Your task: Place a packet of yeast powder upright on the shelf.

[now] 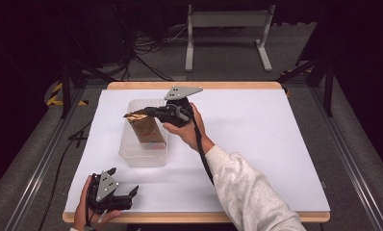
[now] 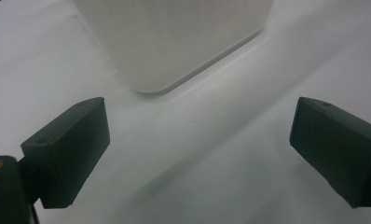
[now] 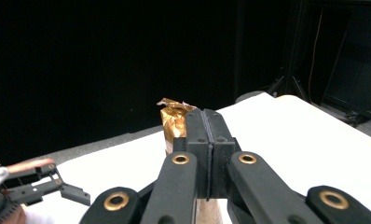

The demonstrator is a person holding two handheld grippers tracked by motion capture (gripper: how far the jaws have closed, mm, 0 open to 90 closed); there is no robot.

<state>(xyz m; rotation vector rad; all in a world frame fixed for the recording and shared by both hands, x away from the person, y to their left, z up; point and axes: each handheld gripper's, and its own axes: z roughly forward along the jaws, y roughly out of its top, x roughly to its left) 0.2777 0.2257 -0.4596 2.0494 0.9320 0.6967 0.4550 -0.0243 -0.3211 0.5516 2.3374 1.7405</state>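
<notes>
A copper-coloured foil bag (image 1: 146,129) stands upright with its lower part inside a clear plastic tub (image 1: 132,159) at the table's middle left. My right gripper (image 1: 149,112) comes in from the right and is shut on the bag's crumpled top. In the right gripper view the jaws (image 3: 206,119) are pressed together with the foil bag (image 3: 172,122) just past them. My left gripper (image 1: 124,181) rests at the front left edge in a hand, open and empty. In the left gripper view the jaws (image 2: 197,149) stand wide apart, facing the tub (image 2: 174,37).
A white sheet (image 1: 266,144) covers the wooden table. A white metal stand (image 1: 228,29) and cables lie on the floor behind. Dark frame rails run along both sides. The left gripper (image 3: 39,183) appears low left in the right gripper view.
</notes>
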